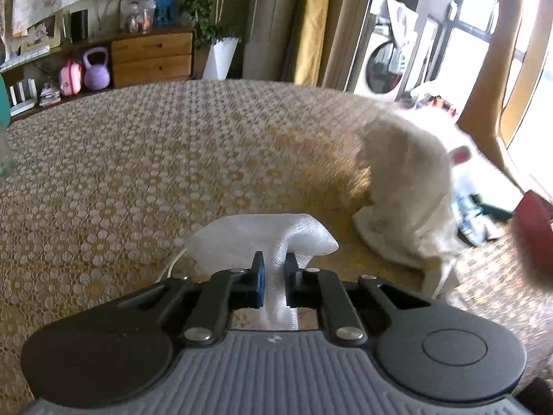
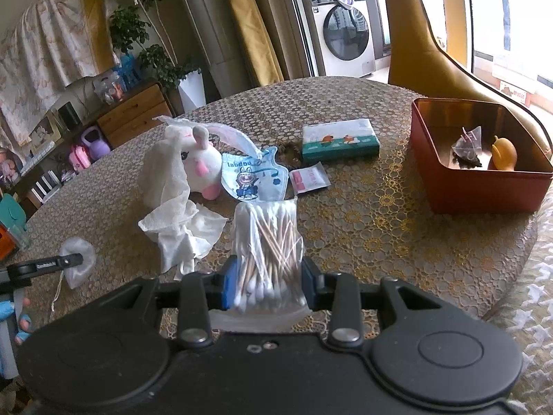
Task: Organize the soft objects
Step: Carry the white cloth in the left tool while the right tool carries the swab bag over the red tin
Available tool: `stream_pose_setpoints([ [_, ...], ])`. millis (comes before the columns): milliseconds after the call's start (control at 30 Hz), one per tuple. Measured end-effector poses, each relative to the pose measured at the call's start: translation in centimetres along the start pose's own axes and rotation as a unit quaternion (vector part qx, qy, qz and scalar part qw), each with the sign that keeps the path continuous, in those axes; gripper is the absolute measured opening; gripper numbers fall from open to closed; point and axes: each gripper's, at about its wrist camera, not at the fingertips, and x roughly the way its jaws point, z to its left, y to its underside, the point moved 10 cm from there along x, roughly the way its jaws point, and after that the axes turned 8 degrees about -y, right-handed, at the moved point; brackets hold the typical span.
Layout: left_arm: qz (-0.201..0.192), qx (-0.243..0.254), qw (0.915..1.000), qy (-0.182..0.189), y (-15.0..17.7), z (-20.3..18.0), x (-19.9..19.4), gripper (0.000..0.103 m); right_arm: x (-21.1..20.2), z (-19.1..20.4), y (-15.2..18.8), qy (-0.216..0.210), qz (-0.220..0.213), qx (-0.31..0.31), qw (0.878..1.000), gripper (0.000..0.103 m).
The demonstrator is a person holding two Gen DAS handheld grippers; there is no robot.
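Observation:
My left gripper [image 1: 274, 269] is shut on a white gauze pouch [image 1: 262, 233] and holds it just above the tablecloth; it also shows in the right wrist view [image 2: 77, 261] at the left. My right gripper [image 2: 269, 285] is shut on a clear bag of cotton swabs [image 2: 268, 242]. A crumpled white tissue [image 2: 176, 214] leans on a white plush rabbit [image 2: 202, 159], blurred in the left wrist view [image 1: 408, 186]. A blue cartoon face mask [image 2: 254, 176] lies beside the rabbit.
A red box [image 2: 480, 190] at the right holds a tea bag [image 2: 466, 145] and a yellow duck [image 2: 504, 154]. A tissue pack [image 2: 340, 140], a pink sachet [image 2: 309, 181] and a brown hair tie [image 2: 290, 154] lie mid-table. A chair [image 2: 432, 58] stands behind.

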Motion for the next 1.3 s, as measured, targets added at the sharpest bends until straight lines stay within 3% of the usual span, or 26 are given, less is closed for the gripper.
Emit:
stream_pose_setpoints([
  [200, -0.02, 0.007, 0.9987, 0.047, -1.8, -3.2, -3.4, 0.01, -1.1, -0.2, -0.6, -0.007, -0.015, 0.002, 1.0, 0.037],
  [467, -0.037, 0.056, 0.9911, 0.115, -3.8, -11.1, -6.8, 0.01, -2.9, -1.3, -2.1, -0.007, -0.041, -0.001, 0.999, 0.037],
  [900, -0.035, 0.137, 0.9663, 0.215, -4.8, -27.4, -7.9, 0.01, -5.8, -6.3, -5.3, 0.031, -0.077, 0.002, 0.997, 0.037],
  [1300, -0.024, 0.207, 0.9393, 0.273, -3.5, -40.2, -7.4, 0.01, -7.4, -14.4, -8.3, 0.088, -0.098, 0.023, 0.991, 0.037],
])
